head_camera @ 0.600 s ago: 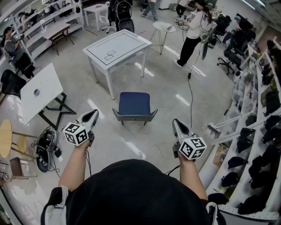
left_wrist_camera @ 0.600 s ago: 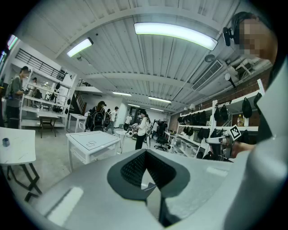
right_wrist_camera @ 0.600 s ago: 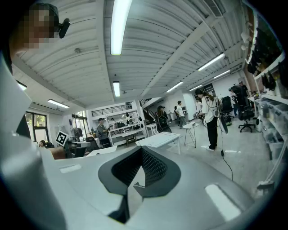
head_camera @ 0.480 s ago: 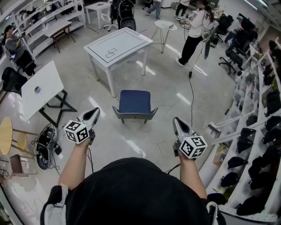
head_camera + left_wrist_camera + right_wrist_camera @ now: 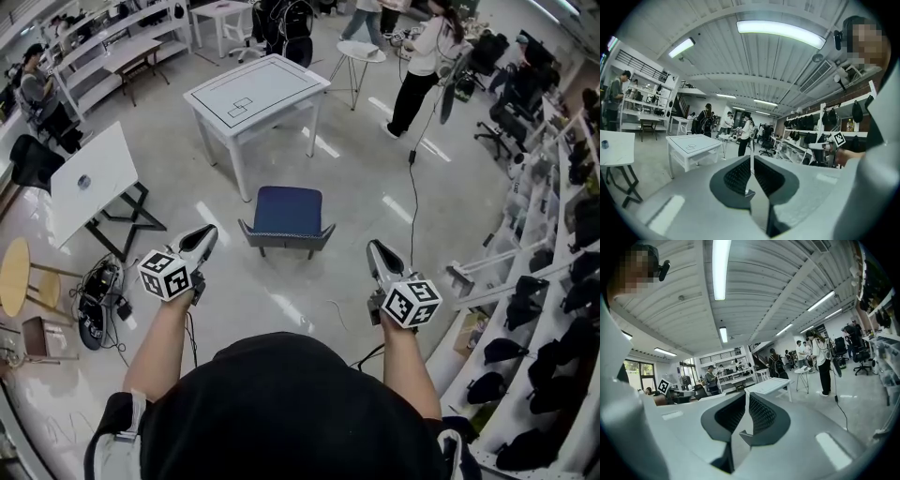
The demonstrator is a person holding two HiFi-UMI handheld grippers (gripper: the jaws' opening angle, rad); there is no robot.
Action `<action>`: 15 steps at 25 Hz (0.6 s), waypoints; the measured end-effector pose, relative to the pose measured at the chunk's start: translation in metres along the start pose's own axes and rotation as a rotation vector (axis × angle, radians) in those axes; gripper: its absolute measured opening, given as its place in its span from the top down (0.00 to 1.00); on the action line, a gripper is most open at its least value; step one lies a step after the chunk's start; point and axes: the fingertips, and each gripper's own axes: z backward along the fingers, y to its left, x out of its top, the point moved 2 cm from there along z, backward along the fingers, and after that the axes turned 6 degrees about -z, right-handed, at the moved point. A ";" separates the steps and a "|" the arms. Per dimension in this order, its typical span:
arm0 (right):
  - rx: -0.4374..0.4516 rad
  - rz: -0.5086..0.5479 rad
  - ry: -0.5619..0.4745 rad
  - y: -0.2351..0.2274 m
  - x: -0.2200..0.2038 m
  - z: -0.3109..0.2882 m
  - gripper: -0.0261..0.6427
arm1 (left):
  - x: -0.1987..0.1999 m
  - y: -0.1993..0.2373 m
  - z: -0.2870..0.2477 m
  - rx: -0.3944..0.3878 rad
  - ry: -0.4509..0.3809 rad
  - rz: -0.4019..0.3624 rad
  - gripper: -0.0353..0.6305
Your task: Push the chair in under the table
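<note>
- Two grippers are held low ahead of the person. The left gripper (image 5: 207, 232) is at about 11 o'clock and the right gripper (image 5: 374, 247) at about 1 o'clock, both pointing forward.
- Left gripper view: jaws pressed together along a thin seam, nothing between them.
- Right gripper view: same, jaws closed on each other and empty.
- The chair (image 5: 289, 210) has a blue seat and grey frame. It stands on the floor at 12 o'clock, beyond the gripper tips and between their lines. Its backrest edge is toward the person. Neither gripper touches it.
- At 9 o'clock, near: a tangle of cables (image 5: 94, 314) and dark gear on the floor, with a round wooden top (image 5: 13, 277) at the frame edge.
- At 10 o'clock: a tilted white board (image 5: 92, 178) on black crossed legs.
- At 3 o'clock: wall racks (image 5: 553, 309) carrying dark bags.
- The table (image 5: 255, 92) is white, with black-lined rectangles drawn on top. It stands past the chair at about 11 to 12 o'clock.
- The chair is clear of the table with bare floor between them, so it is not yet under it.
- At 1 o'clock: a black floor cable (image 5: 411, 192) runs away toward a standing person (image 5: 420, 66) in a white top and dark trousers.
- Just beside that person is a small round side table (image 5: 360, 52).
- Far 10 o'clock: shelving along the wall, with a seated person (image 5: 42, 98) in front of it.
</note>
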 end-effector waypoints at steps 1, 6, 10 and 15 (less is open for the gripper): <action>0.011 -0.001 0.001 -0.001 0.001 0.000 0.87 | -0.001 -0.004 -0.002 -0.006 0.000 0.005 0.90; 0.058 0.002 0.023 -0.005 -0.005 0.001 0.69 | -0.005 -0.022 -0.009 -0.028 0.001 0.020 0.77; 0.085 -0.004 0.052 -0.005 -0.013 -0.004 0.60 | -0.010 -0.023 -0.009 -0.028 0.013 0.032 0.69; 0.099 -0.004 0.078 -0.008 -0.021 -0.017 0.56 | -0.020 -0.015 -0.015 -0.027 0.033 0.042 0.64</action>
